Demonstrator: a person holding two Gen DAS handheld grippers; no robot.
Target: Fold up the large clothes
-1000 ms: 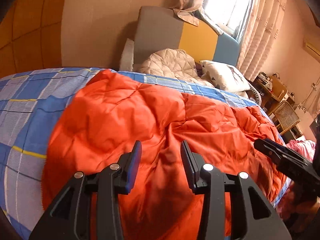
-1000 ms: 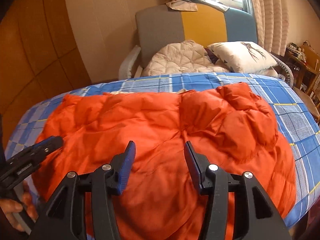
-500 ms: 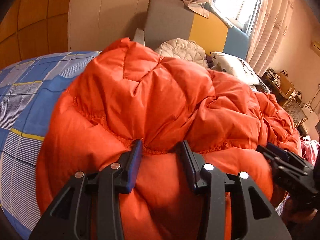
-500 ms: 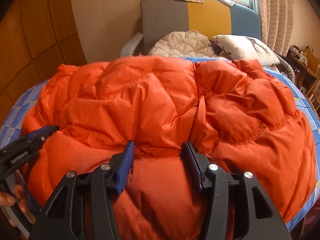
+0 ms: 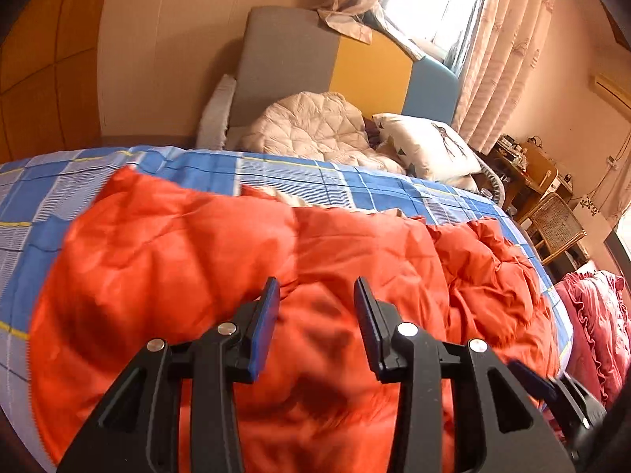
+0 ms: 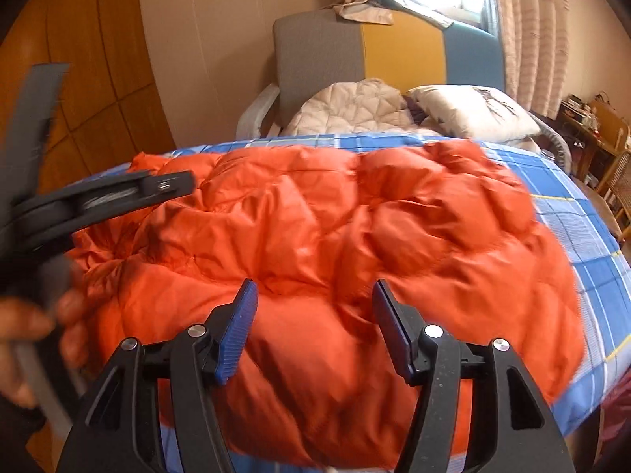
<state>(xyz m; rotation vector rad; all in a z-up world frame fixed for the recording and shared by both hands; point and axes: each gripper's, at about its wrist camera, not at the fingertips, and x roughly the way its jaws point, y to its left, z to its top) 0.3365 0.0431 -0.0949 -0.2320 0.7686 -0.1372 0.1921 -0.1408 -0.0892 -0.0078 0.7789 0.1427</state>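
Right gripper [image 6: 313, 307] is spreading its jaws, nothing pinched between them now, hovering over the orange down jacket [image 6: 335, 236]. Left gripper [image 5: 315, 307] sits apart too, empty. Half a second back the jacket was bunched up against both; now it has dropped flat onto the blue checked bedspread [image 5: 335, 181], beige quilt [image 5: 315, 130] beyond.

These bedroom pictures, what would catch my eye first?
A puffy orange down jacket sprawls across the blue checked bedsheet, filling the middle of both views. Black grippers with blue pads poke in from below: the right gripper is opening above the jacket. Behind stands a grey, yellow and blue headboard.
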